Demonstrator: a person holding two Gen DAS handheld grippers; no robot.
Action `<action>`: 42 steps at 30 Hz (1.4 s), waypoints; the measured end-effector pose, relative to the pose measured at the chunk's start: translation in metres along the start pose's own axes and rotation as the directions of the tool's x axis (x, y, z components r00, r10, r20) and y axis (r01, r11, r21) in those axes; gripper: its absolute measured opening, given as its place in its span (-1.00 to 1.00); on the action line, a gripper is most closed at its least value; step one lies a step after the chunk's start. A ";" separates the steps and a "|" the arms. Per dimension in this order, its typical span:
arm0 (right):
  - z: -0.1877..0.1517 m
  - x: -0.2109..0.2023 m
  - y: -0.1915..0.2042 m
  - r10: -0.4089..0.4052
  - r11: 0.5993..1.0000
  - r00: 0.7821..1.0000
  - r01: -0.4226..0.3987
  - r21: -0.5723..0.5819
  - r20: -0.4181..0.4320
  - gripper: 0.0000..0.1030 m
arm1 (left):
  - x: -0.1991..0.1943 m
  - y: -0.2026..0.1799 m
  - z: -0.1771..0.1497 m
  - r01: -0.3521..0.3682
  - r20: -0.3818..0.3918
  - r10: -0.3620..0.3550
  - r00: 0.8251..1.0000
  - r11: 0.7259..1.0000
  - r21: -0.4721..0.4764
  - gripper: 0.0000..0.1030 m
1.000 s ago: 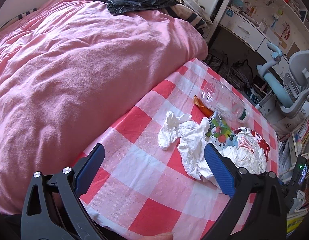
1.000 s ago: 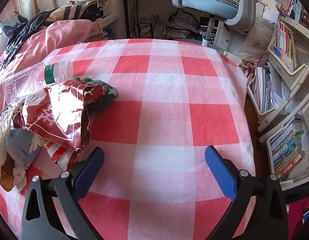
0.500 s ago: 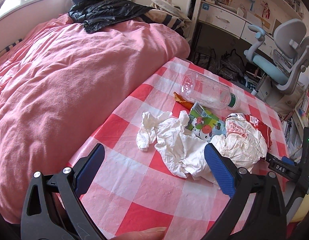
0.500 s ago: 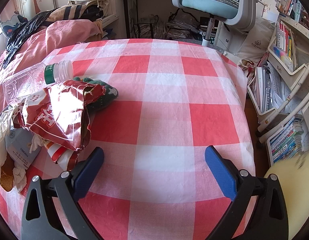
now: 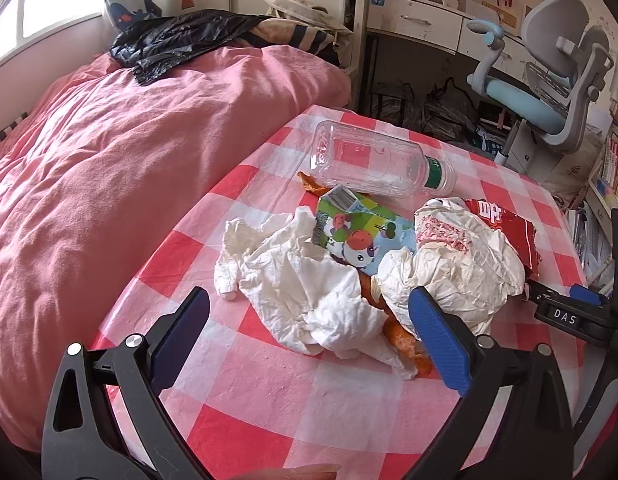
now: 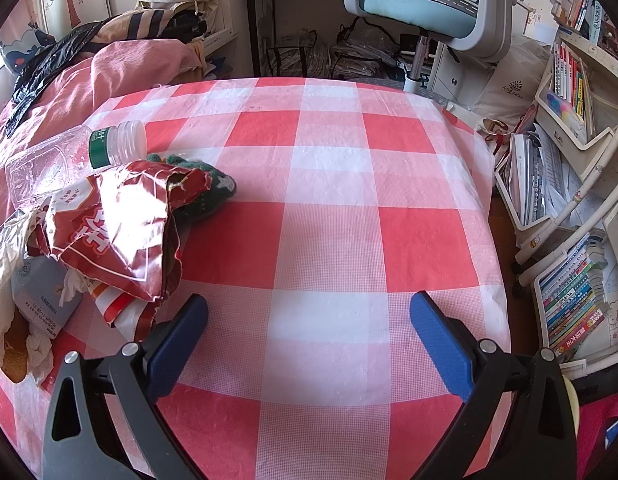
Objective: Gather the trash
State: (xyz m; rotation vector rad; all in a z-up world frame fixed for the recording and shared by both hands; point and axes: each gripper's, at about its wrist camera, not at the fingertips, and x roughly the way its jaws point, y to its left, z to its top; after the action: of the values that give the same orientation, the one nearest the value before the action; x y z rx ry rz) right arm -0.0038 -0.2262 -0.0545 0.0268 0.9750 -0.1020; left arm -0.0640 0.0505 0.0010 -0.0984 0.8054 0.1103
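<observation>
A heap of trash lies on the red-and-white checked tablecloth (image 5: 269, 412): crumpled white tissue (image 5: 309, 292), a green cartoon carton (image 5: 357, 236), a clear plastic bottle (image 5: 369, 164) on its side, crumpled white paper (image 5: 461, 268), a red snack bag (image 5: 505, 228) and an orange scrap (image 5: 405, 340). My left gripper (image 5: 309, 332) hangs open just short of the tissue, nothing between its fingers. The right gripper (image 6: 309, 336) stands open over bare cloth, with the red snack bag (image 6: 117, 232), the bottle (image 6: 69, 156) and a dark green knitted thing (image 6: 205, 188) to its left.
A pink duvet (image 5: 109, 184) with a black bag (image 5: 181, 40) on it borders the table's left side. A blue-grey office chair (image 6: 421, 12) stands beyond the far edge. Shelves of books (image 6: 577, 304) line the right. The other gripper's body (image 5: 569, 316) shows at the right.
The left gripper's view has swung right and drawn closer to the trash heap, bringing the tissue between its open fingers' line. The right gripper has stayed still; a pale blur passed its lower right corner.
</observation>
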 end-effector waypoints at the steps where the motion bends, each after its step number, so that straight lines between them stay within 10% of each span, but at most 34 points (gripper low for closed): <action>1: 0.000 0.000 0.000 0.000 1.000 1.000 0.000 0.000 0.000 0.87 | 0.000 -0.002 0.000 0.001 0.000 -0.001 1.000 1.000 0.004 0.87; 42: 0.000 0.000 0.000 0.000 1.000 1.000 0.000 0.000 0.000 0.87 | -0.030 0.026 0.017 0.102 0.004 -0.102 0.995 0.994 -0.026 0.87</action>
State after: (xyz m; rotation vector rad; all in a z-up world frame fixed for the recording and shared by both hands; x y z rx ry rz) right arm -0.0035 -0.2266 -0.0546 0.0267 0.9753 -0.1018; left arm -0.0762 0.0765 0.0334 -0.1637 0.7952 0.0242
